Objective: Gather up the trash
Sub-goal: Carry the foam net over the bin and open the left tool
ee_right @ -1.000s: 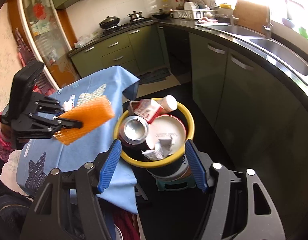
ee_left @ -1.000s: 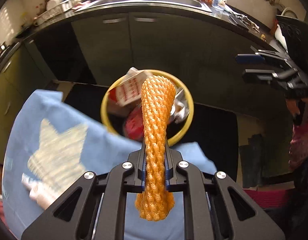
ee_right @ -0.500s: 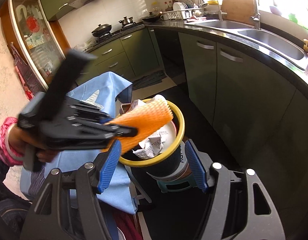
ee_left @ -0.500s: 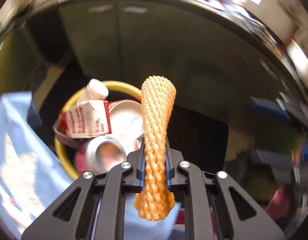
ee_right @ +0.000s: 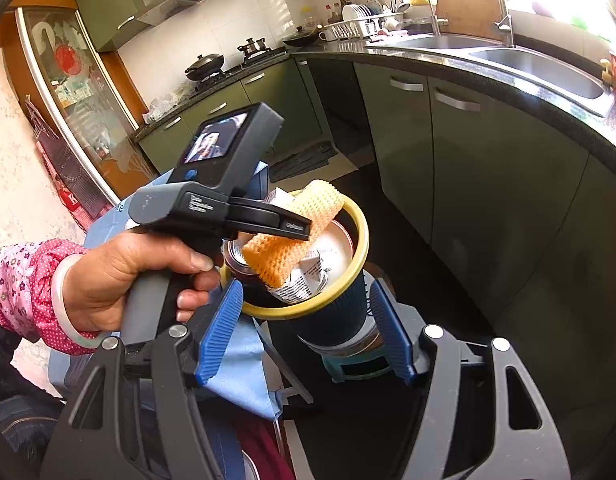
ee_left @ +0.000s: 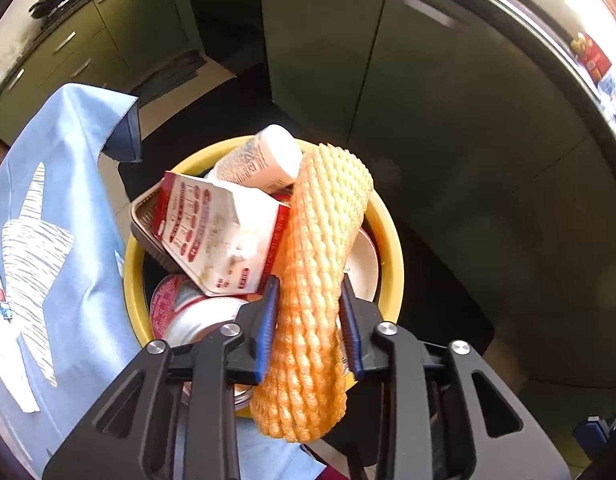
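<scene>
An orange foam fruit net [ee_left: 319, 240] stands between the blue pads of my left gripper [ee_left: 308, 280], just over the yellow-rimmed trash bin [ee_left: 389, 240]. The jaws are opening, and the net has swelled but still touches both pads. The bin holds a red-and-white carton [ee_left: 216, 232], a white bottle [ee_left: 264, 160] and a can [ee_left: 196, 312]. In the right wrist view a hand [ee_right: 120, 272] holds the left gripper [ee_right: 304, 232] with the net [ee_right: 292, 236] over the bin [ee_right: 308, 311]. My right gripper [ee_right: 304, 286] stands open and empty, short of the bin.
A blue cloth [ee_left: 48, 200] with a pale fish print covers a table left of the bin. The bin stands on a small stool [ee_right: 359, 364]. Green kitchen cabinets [ee_right: 467, 152] under a dark counter with a sink [ee_right: 539, 68] run behind and to the right.
The left gripper has swung from beside the table to above the bin and tipped down. Its pads have parted and the squeezed net has widened. The right gripper barely shifted.
</scene>
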Demonstrator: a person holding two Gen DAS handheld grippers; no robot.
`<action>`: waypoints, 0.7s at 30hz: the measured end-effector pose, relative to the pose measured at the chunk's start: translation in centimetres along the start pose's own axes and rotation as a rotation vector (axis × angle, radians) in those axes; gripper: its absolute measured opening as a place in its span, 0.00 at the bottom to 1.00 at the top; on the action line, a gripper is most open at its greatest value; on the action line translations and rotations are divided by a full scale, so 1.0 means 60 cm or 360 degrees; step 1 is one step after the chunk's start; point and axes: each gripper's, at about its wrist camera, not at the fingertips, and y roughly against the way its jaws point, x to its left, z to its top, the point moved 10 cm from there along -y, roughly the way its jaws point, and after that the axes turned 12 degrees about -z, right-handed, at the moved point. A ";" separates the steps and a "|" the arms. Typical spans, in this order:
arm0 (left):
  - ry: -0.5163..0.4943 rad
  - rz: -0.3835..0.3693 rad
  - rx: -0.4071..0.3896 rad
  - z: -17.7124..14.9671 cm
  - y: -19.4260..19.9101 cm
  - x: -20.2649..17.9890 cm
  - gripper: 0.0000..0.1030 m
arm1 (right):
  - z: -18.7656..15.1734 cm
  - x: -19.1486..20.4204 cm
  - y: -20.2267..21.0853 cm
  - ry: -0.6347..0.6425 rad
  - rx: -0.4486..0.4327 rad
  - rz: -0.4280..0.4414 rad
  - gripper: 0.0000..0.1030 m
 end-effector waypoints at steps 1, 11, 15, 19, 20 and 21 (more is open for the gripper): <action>-0.0006 0.0008 -0.0002 0.000 -0.002 -0.003 0.32 | -0.003 0.001 -0.001 -0.0001 0.0002 0.0008 0.61; -0.0006 -0.0070 0.0000 -0.008 -0.001 -0.017 0.52 | -0.015 -0.035 -0.027 -0.0119 0.0042 -0.0071 0.61; -0.0010 -0.0109 -0.0007 -0.006 0.003 -0.008 0.66 | -0.030 -0.047 -0.062 -0.0177 0.0110 -0.0094 0.61; -0.0018 -0.0114 -0.0011 -0.008 0.008 -0.005 0.71 | -0.034 -0.047 -0.084 -0.0220 0.0151 -0.0070 0.61; -0.0024 -0.0114 -0.0013 -0.010 0.011 -0.008 0.71 | -0.035 -0.047 -0.089 -0.0234 0.0157 -0.0061 0.61; -0.0026 -0.0114 -0.0012 -0.011 0.012 -0.008 0.71 | -0.036 -0.044 -0.096 -0.0243 0.0170 -0.0055 0.61</action>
